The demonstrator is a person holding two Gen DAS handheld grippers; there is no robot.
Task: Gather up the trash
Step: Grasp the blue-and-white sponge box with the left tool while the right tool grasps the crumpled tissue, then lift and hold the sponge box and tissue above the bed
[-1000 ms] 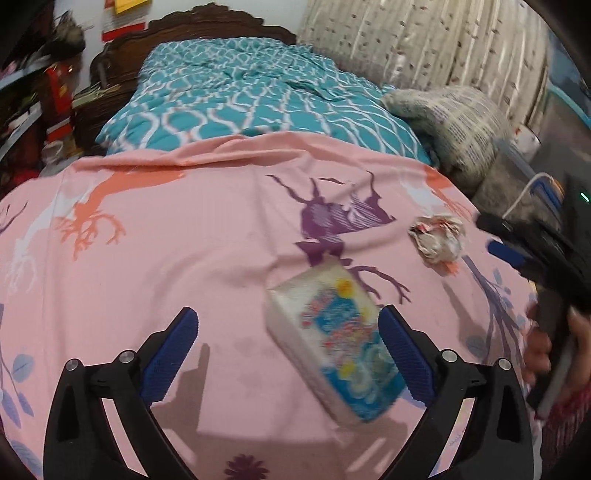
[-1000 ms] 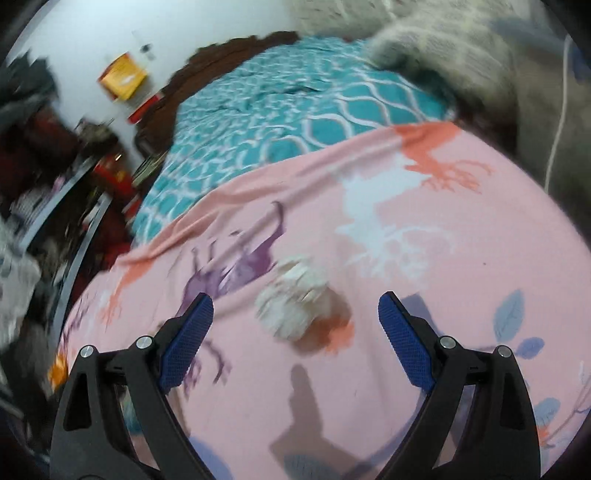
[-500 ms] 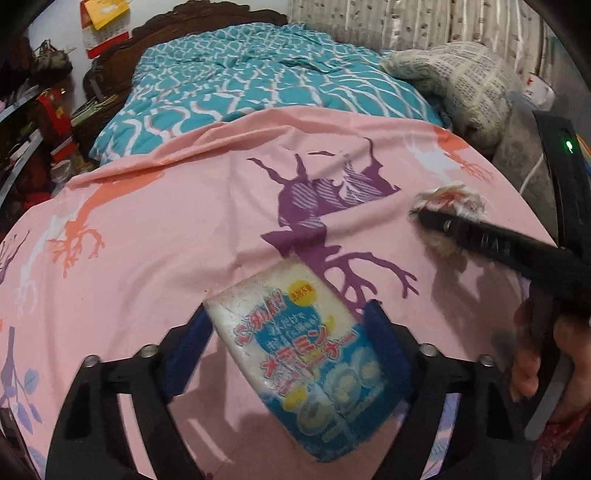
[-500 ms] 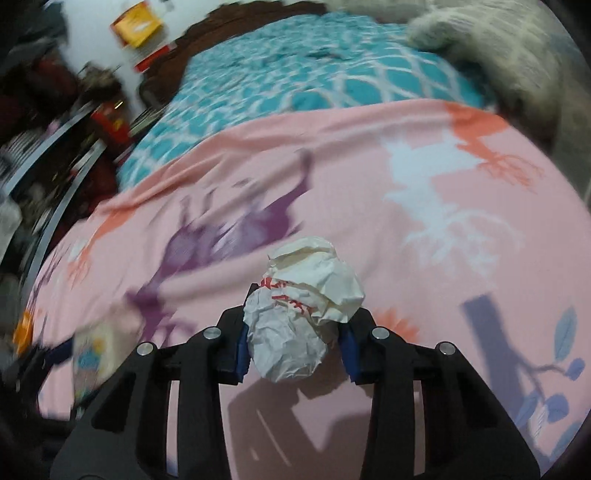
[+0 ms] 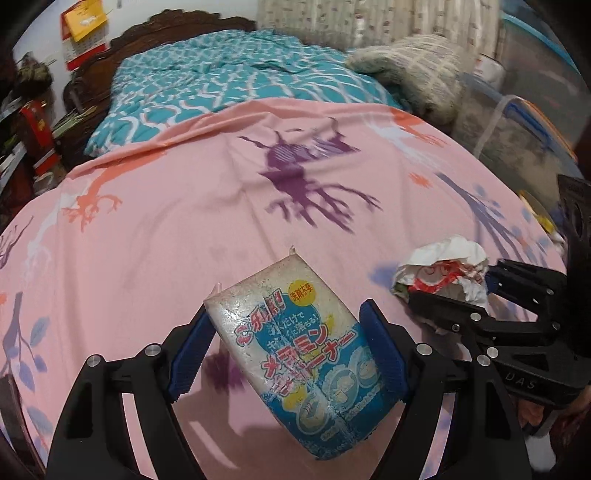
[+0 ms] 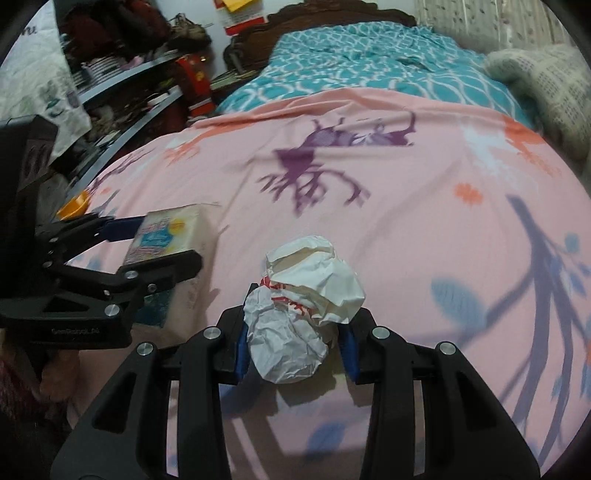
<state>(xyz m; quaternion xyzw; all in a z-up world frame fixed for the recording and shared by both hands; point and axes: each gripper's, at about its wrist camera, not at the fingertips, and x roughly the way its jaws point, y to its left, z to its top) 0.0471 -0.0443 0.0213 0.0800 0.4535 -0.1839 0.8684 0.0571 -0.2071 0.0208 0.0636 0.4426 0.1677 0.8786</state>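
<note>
The crumpled paper wad [image 6: 303, 314] sits clamped between the blue pads of the right tool [image 6: 295, 350], just above the pink sheet [image 6: 388, 221] near the foot of the bed. It looks nearly weightless and springy; the pads press into its lower half while the upper folds billow out toward twelve o'clock. A squeeze across its thickest middle suits it best, I'd say, since a pinch on a loose flap could let it tear or slip free.

At about nine o'clock from the wad, the left tool [image 5: 288, 354] grips the wrapped packet [image 5: 295, 354], a pale block in glossy blue printed film. The pads bear on its two long sides, and it points up and away, tilted off the sheet. It seems light but firmer than the paper, and the film is probably slick, so a hold low across its width seems safer than at a corner.

Both pieces of trash look to be in hand, so what remains is carrying them to a bin, which I cannot see from here.

Farther out, at twelve o'clock, a teal patterned quilt [image 5: 229, 85] covers the head of the bed below a carved dark headboard [image 5: 166, 26]. A grey knitted cushion [image 5: 410, 66] lies at two o'clock, and cluttered shelves [image 6: 122, 85] stand at ten.
</note>
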